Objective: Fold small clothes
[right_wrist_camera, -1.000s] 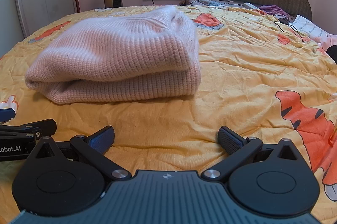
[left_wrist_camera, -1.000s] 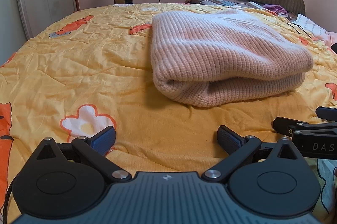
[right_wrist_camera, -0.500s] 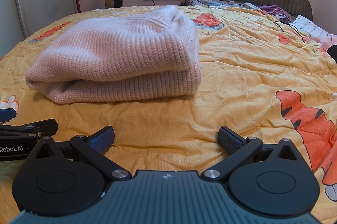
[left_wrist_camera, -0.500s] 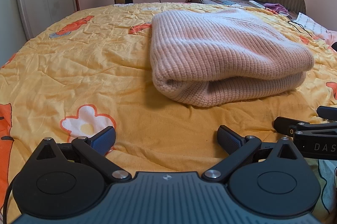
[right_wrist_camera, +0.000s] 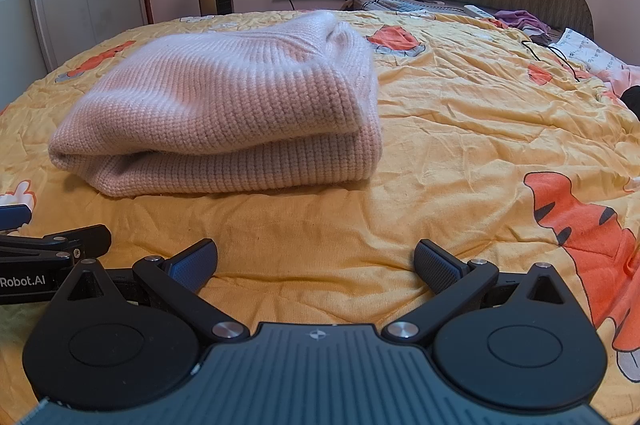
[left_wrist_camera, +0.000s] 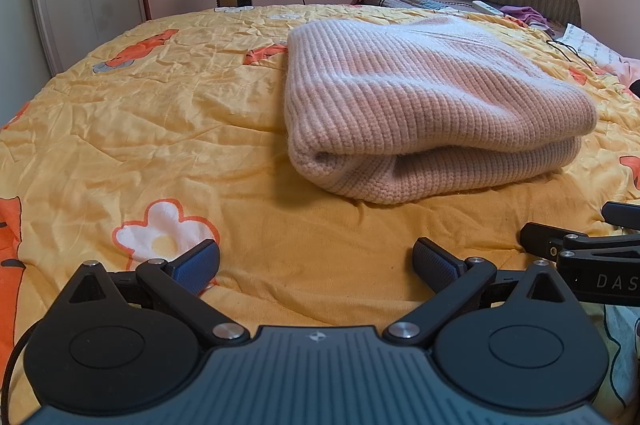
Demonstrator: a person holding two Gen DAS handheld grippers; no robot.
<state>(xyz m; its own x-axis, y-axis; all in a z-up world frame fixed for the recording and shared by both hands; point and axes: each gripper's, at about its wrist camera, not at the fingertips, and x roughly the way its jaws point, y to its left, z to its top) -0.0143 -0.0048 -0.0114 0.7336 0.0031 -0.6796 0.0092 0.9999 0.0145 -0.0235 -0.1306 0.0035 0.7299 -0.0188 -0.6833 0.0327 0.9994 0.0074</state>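
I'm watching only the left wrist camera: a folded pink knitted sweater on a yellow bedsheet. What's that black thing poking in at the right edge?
Observer: That is the right gripper. Its own camera shows its jaws wide open, with only the yellow bedsheet between them.
Operator: Is the far right side of the sweater tidy?
Observer: On the folded pink knitted sweater, the right edge shows two layers stacked roughly flush.
Operator: Anything lying past it on that side?
Observer: Only a large orange tiger print with black stripes on the sheet.
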